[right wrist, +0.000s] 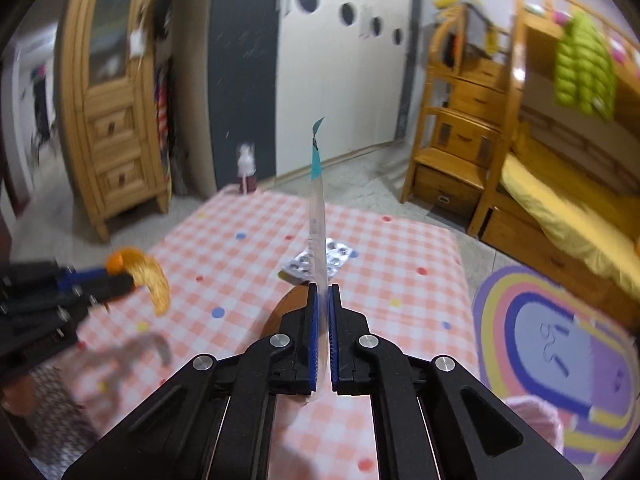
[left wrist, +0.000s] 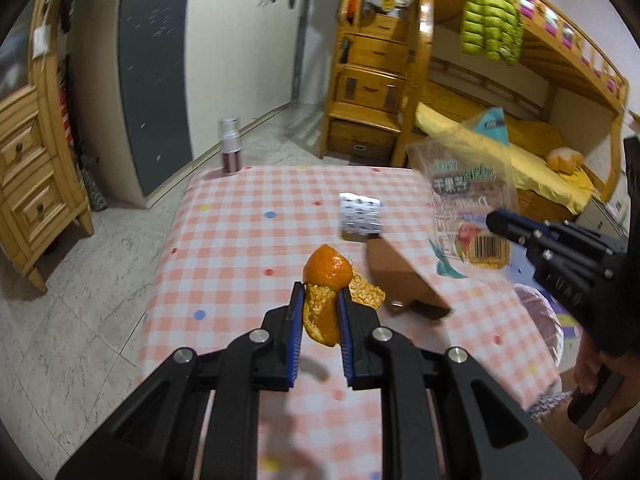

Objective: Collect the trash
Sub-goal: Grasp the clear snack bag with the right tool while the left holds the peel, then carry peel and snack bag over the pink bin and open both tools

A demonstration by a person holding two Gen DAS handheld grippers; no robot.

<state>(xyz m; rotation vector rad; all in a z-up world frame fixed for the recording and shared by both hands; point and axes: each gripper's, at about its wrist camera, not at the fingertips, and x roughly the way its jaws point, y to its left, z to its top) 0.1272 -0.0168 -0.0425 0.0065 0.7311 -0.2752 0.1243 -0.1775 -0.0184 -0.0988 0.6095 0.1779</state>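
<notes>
My left gripper (left wrist: 319, 294) is shut on an orange peel (left wrist: 326, 276) and holds it above the pink checked tablecloth (left wrist: 240, 240). It also shows in the right wrist view (right wrist: 120, 276) with the peel (right wrist: 152, 276) hanging from it. My right gripper (right wrist: 323, 292) is shut on a clear plastic snack bag (right wrist: 317, 216), seen edge-on; the bag (left wrist: 468, 204) shows flat in the left wrist view, held by the right gripper (left wrist: 496, 220). A silver blister pack (left wrist: 360, 216) and a brown paper piece (left wrist: 400, 280) lie on the table.
A small bottle (left wrist: 231, 148) stands at the table's far left corner. A wooden bunk bed (left wrist: 500, 92) stands to the right, a wooden cabinet (left wrist: 28, 160) to the left. A rainbow rug (right wrist: 560, 340) lies on the floor on the right.
</notes>
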